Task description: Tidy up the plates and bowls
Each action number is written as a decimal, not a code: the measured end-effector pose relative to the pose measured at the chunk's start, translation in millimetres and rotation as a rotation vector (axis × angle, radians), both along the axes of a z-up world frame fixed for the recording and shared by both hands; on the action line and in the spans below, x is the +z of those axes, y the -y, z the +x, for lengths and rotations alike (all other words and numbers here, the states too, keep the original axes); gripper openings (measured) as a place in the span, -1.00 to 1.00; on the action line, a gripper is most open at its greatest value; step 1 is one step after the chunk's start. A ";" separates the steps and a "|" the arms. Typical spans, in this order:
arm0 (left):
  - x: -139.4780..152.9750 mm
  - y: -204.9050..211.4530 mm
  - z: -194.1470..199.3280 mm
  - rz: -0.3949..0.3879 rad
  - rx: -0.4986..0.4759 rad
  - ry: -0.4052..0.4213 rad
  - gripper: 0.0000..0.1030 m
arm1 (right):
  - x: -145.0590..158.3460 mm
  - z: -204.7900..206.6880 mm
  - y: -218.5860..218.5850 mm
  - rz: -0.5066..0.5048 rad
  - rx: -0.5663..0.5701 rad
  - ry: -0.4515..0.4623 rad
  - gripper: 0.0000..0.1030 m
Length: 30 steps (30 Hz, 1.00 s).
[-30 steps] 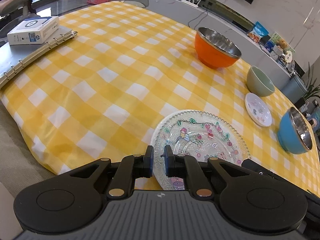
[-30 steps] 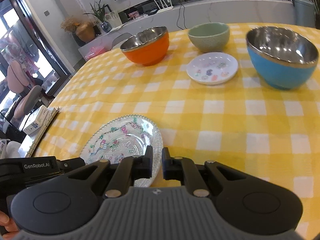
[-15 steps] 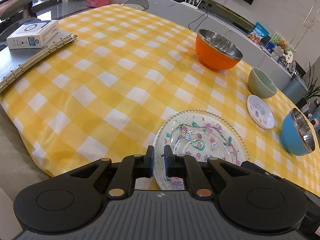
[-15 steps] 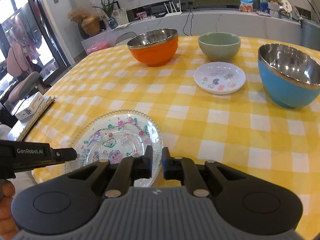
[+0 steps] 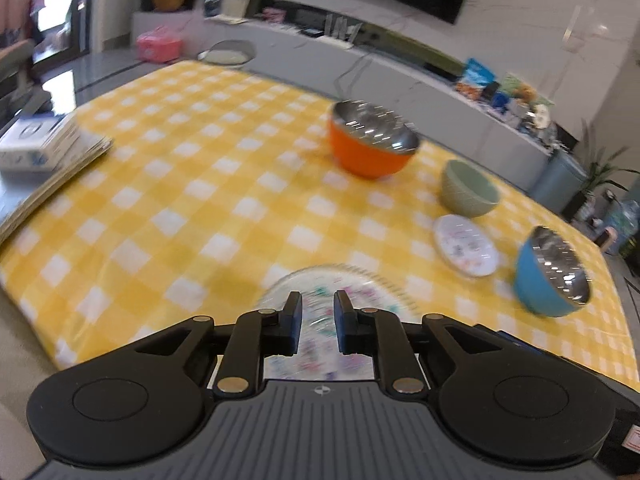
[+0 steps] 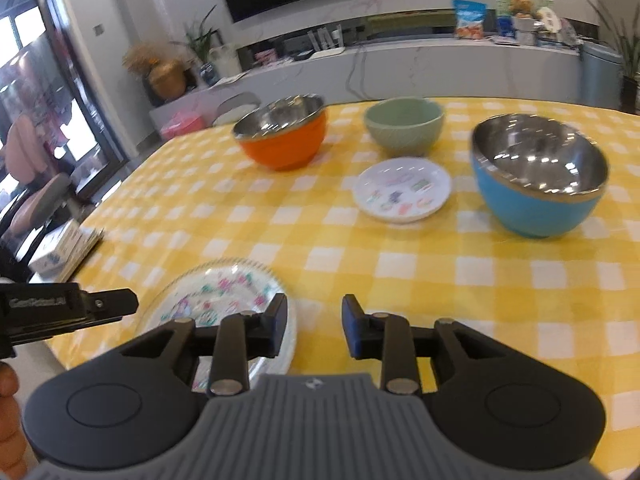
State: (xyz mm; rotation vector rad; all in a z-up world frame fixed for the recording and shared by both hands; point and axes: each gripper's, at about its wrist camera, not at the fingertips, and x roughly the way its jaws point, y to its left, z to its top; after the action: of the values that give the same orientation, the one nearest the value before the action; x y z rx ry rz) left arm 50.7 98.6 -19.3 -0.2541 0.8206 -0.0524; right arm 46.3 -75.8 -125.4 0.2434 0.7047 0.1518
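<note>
Now both tools are opening above the glass plate (image 5: 352,280) at the near bench (image 5: 200,208) edge: left tool (image 5: 317,326), right tool (image 6: 314,326), nothing gripped.

Three bowls: orange bowl (image 6: 282,136), green bowl (image 6: 404,124), blue bowl (image 6: 538,176). Two plates: glass plate (image 6: 216,300), small white plate (image 6: 402,190). One yellow checked tablecloth (image 6: 440,280). One white box (image 5: 34,144). Two grippers.
</note>
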 end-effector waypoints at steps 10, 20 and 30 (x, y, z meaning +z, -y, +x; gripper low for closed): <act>9.2 50.9 26.8 -0.003 -0.128 0.028 -0.50 | 7.1 11.5 51.0 0.072 -0.204 0.003 -0.28; -9.1 73.8 57.0 -0.073 -0.164 0.059 -0.11 | -4.7 27.2 89.3 0.162 -0.384 0.043 -0.14; -34.8 86.2 104.4 -0.105 -0.166 0.040 -0.08 | -25.5 56.5 81.3 0.183 -0.369 0.032 -0.17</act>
State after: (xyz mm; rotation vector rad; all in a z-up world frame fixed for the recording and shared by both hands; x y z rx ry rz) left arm 155.1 12.4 -54.1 -0.2828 0.7989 -0.2556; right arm 102.8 -157.1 -150.9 0.5403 0.6030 -0.1326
